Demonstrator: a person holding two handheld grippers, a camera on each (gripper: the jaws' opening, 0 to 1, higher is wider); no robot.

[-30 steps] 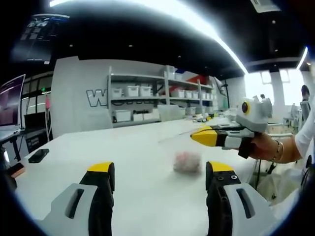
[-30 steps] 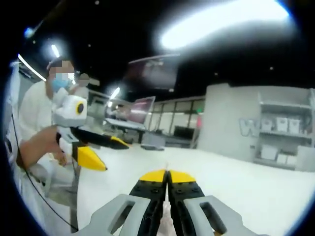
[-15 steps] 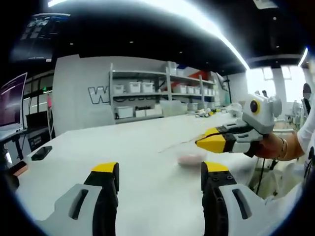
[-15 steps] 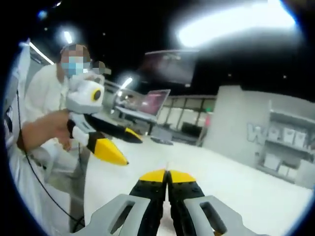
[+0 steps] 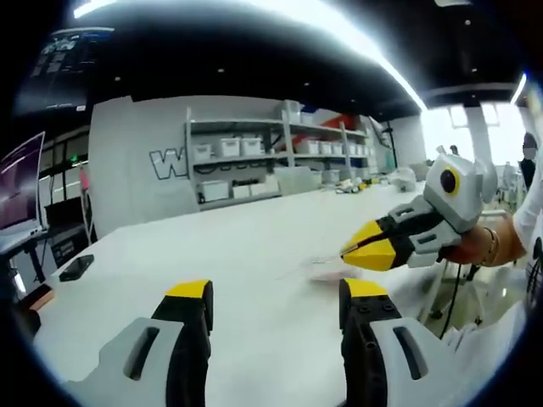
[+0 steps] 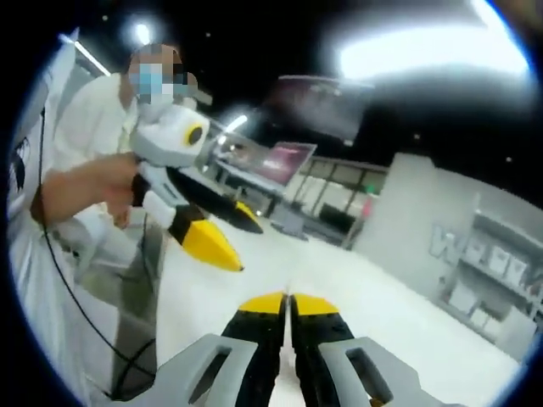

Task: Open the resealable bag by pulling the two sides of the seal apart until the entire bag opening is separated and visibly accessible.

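Wall (image 5: 127,161) shows "W"; right claw (image 6: 288,302) pinches bag (image 5: 327,270).

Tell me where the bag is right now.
In the left gripper view the bag lies low on the white table, just below the right gripper tip, ahead of the open left gripper.

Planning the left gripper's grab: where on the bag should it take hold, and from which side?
Tentative, since the bag is blurred. It hangs low over the table, apparently pinched at its top edge by the shut right gripper. Bring the open left gripper straight forward and take the free side of that top edge, facing the right gripper's hold.
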